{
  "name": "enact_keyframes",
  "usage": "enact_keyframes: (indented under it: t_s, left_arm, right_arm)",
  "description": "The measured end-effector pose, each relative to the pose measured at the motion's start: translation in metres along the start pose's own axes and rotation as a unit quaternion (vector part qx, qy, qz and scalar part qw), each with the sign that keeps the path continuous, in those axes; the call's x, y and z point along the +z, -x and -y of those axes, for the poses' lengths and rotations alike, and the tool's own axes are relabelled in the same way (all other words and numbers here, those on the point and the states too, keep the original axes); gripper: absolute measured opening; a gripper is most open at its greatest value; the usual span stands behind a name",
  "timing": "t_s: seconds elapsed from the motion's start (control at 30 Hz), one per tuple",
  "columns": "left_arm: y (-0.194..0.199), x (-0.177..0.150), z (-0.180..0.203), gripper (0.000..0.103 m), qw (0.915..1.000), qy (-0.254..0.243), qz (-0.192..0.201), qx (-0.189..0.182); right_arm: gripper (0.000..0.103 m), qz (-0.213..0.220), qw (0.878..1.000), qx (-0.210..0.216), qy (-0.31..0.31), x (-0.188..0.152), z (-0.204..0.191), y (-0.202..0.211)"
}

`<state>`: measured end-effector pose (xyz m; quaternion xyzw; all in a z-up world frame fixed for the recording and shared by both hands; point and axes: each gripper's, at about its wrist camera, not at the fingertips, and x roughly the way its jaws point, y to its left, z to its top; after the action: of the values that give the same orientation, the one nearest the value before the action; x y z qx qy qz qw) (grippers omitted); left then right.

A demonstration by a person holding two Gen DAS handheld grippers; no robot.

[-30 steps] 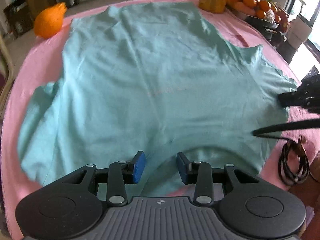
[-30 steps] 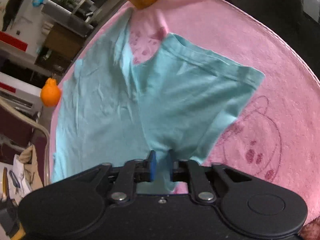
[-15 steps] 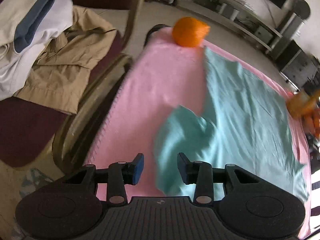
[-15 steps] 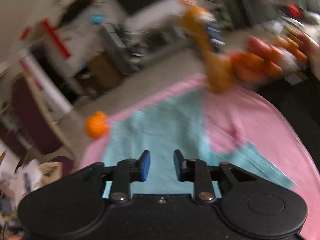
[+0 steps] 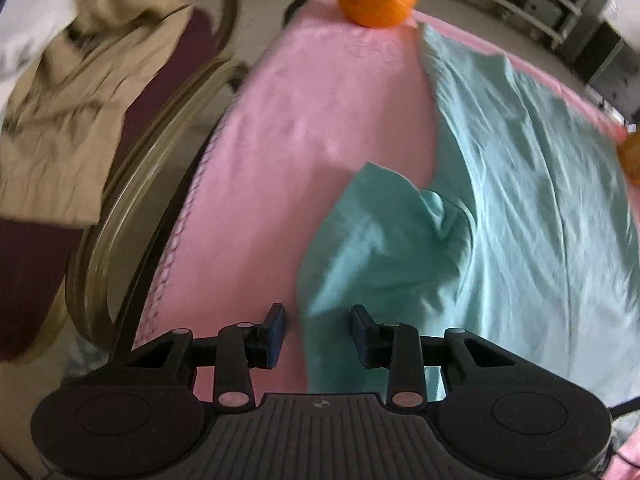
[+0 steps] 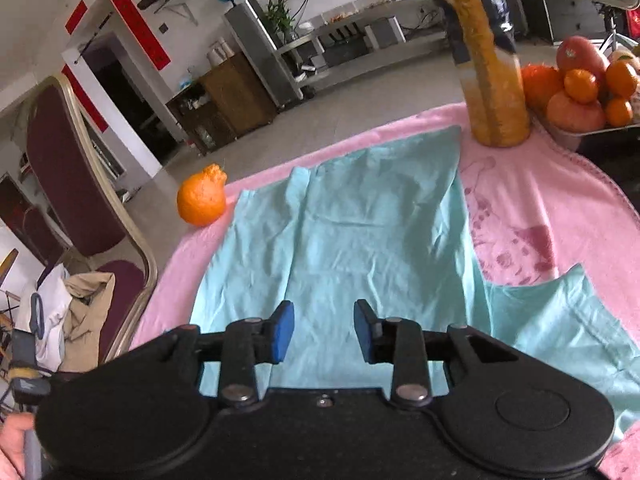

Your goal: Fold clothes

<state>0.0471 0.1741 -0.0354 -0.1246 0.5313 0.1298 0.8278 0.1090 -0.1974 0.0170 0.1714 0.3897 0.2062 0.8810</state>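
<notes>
Left view: crumpled sleeve (image 5: 384, 236), right view: juice bottle (image 6: 490, 80), probably

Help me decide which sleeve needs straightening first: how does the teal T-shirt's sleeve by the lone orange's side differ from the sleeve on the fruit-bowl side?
The bunched sleeve is crumpled, with a fold humped up where it joins the teal T-shirt; the flat sleeve lies smooth and spread. The bunched sleeve sits under the left gripper, whose jaws are closing, its edge between them; the flat one lies beside the open right gripper. Both rest on the pink blanket.
</notes>
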Motion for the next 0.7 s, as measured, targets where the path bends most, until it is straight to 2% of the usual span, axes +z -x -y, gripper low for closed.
enact_keyframes:
  t_s: [0.1, 0.2, 0.3, 0.37, 0.43, 0.47, 0.53, 0.57, 0.63, 0.7]
  left_arm:
    - [0.004, -0.002, -0.003, 0.004, 0.9997, 0.013, 0.022, -0.005]
    - [0.021, -0.004, -0.005, 0.003, 0.9962, 0.012, 0.079, 0.036]
    - [0.037, -0.013, 0.005, 0.003, 0.9812, -0.041, 0.138, 0.128]
    - [0.033, -0.017, 0.013, 0.005, 0.9754, -0.067, 0.134, 0.161]
    - [0.017, -0.016, 0.021, 0.018, 0.9695, -0.100, 0.105, 0.198]
    - [0.011, -0.016, 0.020, 0.018, 0.9691, -0.103, 0.093, 0.204]
    - [0.022, -0.012, 0.005, 0.025, 0.9778, -0.068, 0.090, 0.176]
    - [0.029, -0.010, -0.008, 0.035, 0.9827, -0.038, 0.097, 0.153]
    - [0.044, -0.006, -0.033, 0.032, 0.9878, 0.023, 0.111, 0.106]
    - [0.049, -0.008, -0.046, 0.030, 0.9899, 0.052, 0.109, 0.075]
  right_arm:
    - [0.032, -0.010, 1.000, -0.003, -0.005, -0.004, 0.002, -0.002]
    - [0.032, -0.014, 1.000, -0.012, -0.005, -0.005, 0.002, -0.006]
    - [0.032, -0.017, 1.000, -0.016, -0.013, -0.005, 0.006, -0.007]
    - [0.032, -0.023, 0.999, -0.019, -0.016, -0.005, 0.008, -0.010]
    - [0.033, -0.033, 0.999, -0.026, -0.015, -0.007, 0.008, -0.014]
    - [0.033, -0.039, 0.999, -0.030, -0.014, -0.008, 0.009, -0.017]
    - [0.033, -0.044, 0.998, -0.036, -0.012, -0.009, 0.009, -0.019]
    - [0.033, -0.045, 0.998, -0.039, -0.011, -0.009, 0.010, -0.019]
    - [0.036, -0.045, 0.998, -0.044, -0.011, -0.009, 0.011, -0.017]
    - [0.037, -0.042, 0.998, -0.044, -0.013, -0.008, 0.014, -0.015]
